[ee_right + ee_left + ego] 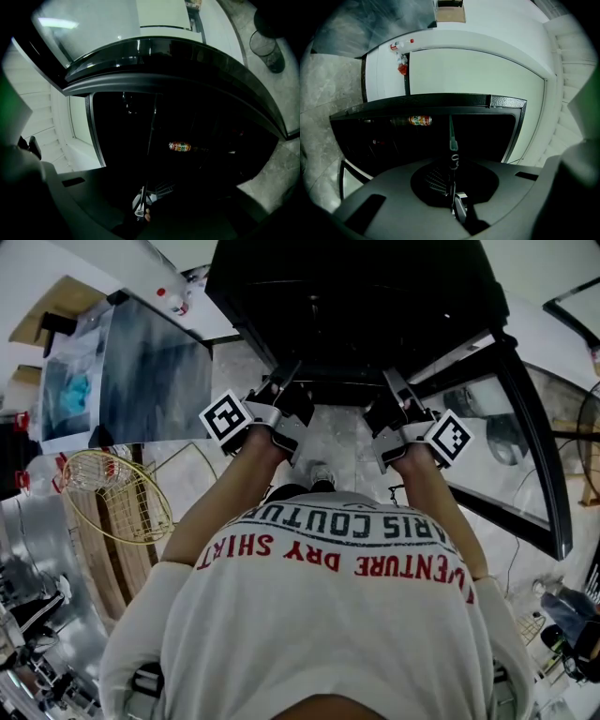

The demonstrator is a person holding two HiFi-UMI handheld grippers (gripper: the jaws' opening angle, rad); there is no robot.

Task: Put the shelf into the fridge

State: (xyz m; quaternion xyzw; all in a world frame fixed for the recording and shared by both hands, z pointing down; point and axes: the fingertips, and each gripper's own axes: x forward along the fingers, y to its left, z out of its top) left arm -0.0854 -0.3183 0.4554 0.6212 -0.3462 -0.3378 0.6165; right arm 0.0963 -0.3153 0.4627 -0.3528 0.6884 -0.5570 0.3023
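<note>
Left gripper [451,178] and right gripper [142,206]: each clamped tight on the near edge of the shelf [451,133]. The shelf shows edge-on, a thin strip running into the dark mouth of the fridge [356,296]. Step in hand, as judged: sliding it in. Keep both ends level and advance them together, or it may skew and jam against the walls. The gripper views show a can [179,146] lying inside. The head view misses the can but shows the open door [525,456] at right.
</note>
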